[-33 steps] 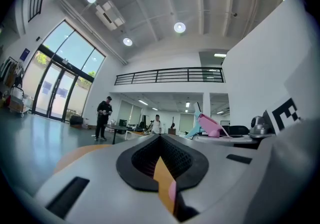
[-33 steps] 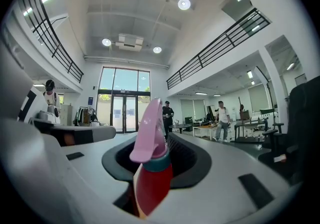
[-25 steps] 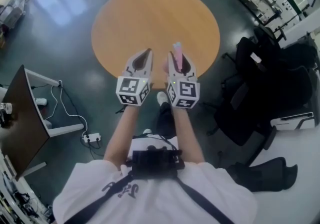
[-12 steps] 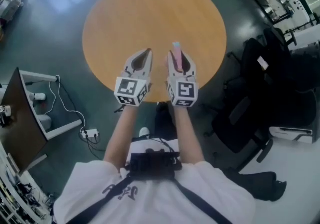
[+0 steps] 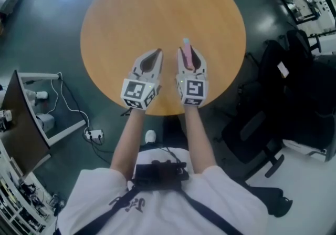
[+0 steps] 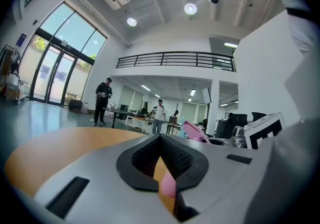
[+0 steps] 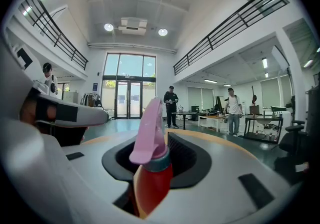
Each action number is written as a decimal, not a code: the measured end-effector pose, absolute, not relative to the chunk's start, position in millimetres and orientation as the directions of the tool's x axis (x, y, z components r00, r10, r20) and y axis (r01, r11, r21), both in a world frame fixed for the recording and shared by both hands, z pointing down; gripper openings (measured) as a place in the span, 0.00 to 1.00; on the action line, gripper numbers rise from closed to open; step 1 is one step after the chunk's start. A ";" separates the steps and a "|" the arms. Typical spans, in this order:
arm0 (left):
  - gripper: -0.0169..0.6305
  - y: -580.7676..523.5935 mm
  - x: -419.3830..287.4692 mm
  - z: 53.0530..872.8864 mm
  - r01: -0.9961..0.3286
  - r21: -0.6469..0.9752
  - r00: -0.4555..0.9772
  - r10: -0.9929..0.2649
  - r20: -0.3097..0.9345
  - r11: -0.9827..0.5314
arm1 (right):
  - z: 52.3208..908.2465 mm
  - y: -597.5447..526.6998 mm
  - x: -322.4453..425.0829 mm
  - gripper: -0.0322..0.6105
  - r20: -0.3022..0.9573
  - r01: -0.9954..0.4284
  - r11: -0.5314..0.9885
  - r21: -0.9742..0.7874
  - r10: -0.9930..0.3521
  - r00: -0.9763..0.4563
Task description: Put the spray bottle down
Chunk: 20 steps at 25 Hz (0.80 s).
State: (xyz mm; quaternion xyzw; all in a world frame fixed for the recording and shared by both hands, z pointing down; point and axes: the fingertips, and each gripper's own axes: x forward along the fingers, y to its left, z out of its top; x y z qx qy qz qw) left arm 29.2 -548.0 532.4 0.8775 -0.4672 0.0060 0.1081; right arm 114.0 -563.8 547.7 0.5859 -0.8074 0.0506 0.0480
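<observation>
Claws sit side by side over the 6 o'clock part of the round wooden surface [image 5: 157,8], the left claw [image 5: 158,53] at 9 o'clock of the right claw [image 5: 191,56], close but apart. The right claw is pinching the spray bottle [image 5: 186,49]. In the right gripper view its red body sits between the jaws, with a teal collar and the pink trigger head rising above them. From the head view the pink head pokes out ahead of the jaw tips toward 12 o'clock. No view shows whether the bottle's base touches the surface.

The left claw is pressed together at its tips with nothing held; only a thin sliver of the wood shows through the pocket between its jaws. Each claw carries a marker cube [image 5: 139,94] at its 6 o'clock end, above the person's bare forearms.

Around the surface lies a dark green floor [image 5: 58,34]. Black chairs [image 5: 294,87] stand at 3 o'clock, and a dark desk [image 5: 21,123] with a power strip [image 5: 94,134] and cable sits at 8 o'clock. Far off in the right gripper view, a person in black [image 7: 171,100] and a person in a white shirt [image 7: 232,107] stand by tables.
</observation>
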 end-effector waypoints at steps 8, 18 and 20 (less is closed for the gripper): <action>0.05 -572.8 37.1 560.4 -0.831 0.193 0.550 -0.822 0.147 -0.521 | 581.9 -592.0 114.7 0.28 0.175 -0.941 0.337 -0.027 -0.925 -0.336; 0.05 -568.8 29.3 582.9 -0.845 0.220 0.525 -0.833 0.174 -0.487 | 618.2 -592.2 107.8 0.28 0.187 -0.933 0.359 -0.032 -0.915 -0.358; 0.05 -566.9 24.7 585.9 -0.848 0.224 0.521 -0.835 0.177 -0.481 | 624.5 -590.8 108.9 0.28 0.184 -0.937 0.348 -0.042 -0.919 -0.349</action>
